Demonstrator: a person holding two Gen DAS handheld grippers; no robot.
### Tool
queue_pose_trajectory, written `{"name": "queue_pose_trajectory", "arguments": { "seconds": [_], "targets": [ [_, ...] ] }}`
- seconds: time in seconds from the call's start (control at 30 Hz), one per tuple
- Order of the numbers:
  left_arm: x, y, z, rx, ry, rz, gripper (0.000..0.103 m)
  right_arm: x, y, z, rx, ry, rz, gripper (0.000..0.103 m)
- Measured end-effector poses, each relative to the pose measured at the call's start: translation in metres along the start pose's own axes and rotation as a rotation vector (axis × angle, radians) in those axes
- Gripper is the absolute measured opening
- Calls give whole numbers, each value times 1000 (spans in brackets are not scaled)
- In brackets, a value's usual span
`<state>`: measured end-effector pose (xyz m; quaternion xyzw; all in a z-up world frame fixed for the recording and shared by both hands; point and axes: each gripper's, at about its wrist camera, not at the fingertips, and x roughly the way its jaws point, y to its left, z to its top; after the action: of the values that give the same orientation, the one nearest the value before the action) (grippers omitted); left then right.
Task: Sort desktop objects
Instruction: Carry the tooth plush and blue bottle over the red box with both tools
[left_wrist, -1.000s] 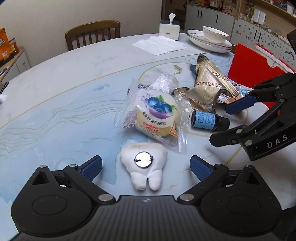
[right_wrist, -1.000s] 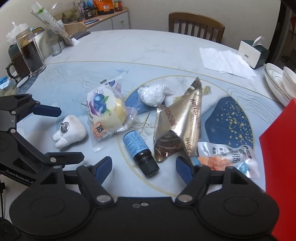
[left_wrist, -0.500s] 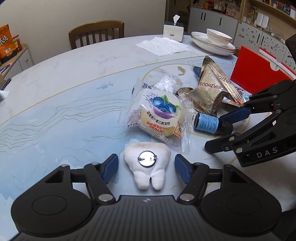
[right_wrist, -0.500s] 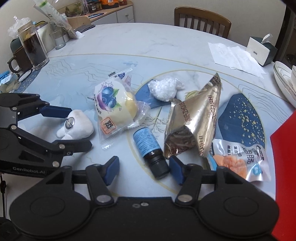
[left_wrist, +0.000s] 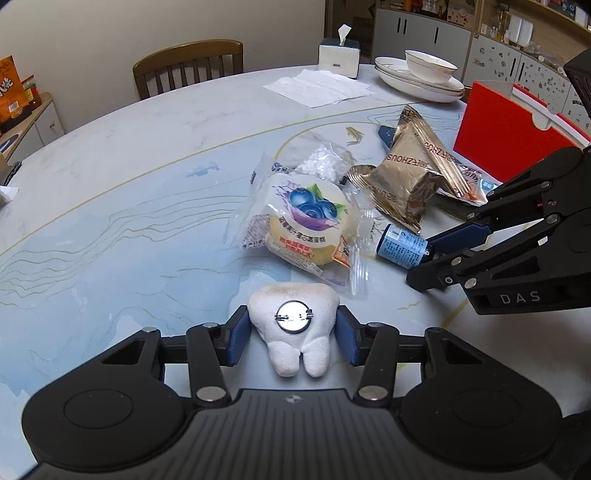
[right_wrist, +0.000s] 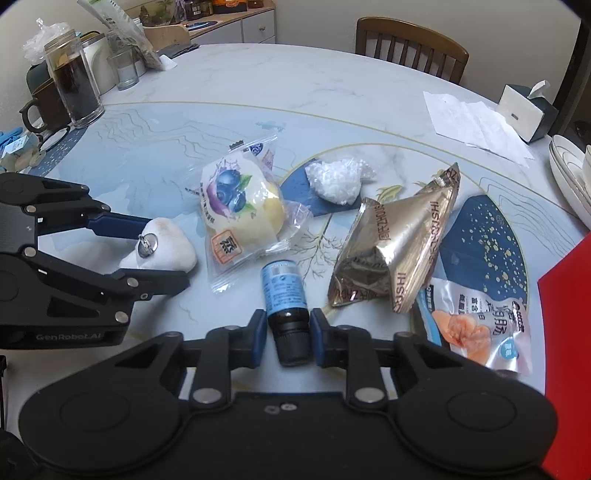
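Two grippers close at once on a cluttered marble-look table (left_wrist: 110, 177). The left gripper (left_wrist: 292, 328) is still narrowing its jaws, the blue pads touching both flanks of the tooth plush (left_wrist: 293, 325) at 6 o'clock in its view. The right gripper (right_wrist: 287, 332) is clamped on the dark cap end of the bottle (right_wrist: 286, 295), also at 6 o'clock in its own view.

The risks appear modest but real. The plush is soft and squashy, so it may bulge and slide out under the squeeze, and the round metal pin back (left_wrist: 294, 316) on its upper face could catch a pad. The bottle is a smooth, hard cylinder with a glossy blue label, gripped only at its narrow cap; lifted so, its heavier body could swing or slip free, and it might knock the crinkly clear cake wrapper (right_wrist: 240, 210) at 11 o'clock or the stiff, creased gold foil bag (right_wrist: 395, 247) at 1 o'clock, which lie close by.

A red bin (left_wrist: 506, 144) stands at 2 o'clock in the left view.
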<state>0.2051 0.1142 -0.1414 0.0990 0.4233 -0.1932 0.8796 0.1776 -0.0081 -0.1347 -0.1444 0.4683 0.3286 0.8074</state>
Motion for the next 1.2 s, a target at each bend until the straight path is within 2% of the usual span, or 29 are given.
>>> {"name": "queue_pose_trajectory", "arguments": {
  "seconds": [0.53, 0.83, 1.2],
  "targets": [
    [-12, -30, -5, -4, 18, -56, 46, -25, -12, -31, 45, 11, 25, 23],
    [-22, -58, 9, 18, -4, -69, 46, -49, -33, -44, 74, -17, 12, 23],
    [-30, -92, 33, 8, -27, -67, 46, -84, -72, -49, 118, -86, 51, 23]
  ]
}}
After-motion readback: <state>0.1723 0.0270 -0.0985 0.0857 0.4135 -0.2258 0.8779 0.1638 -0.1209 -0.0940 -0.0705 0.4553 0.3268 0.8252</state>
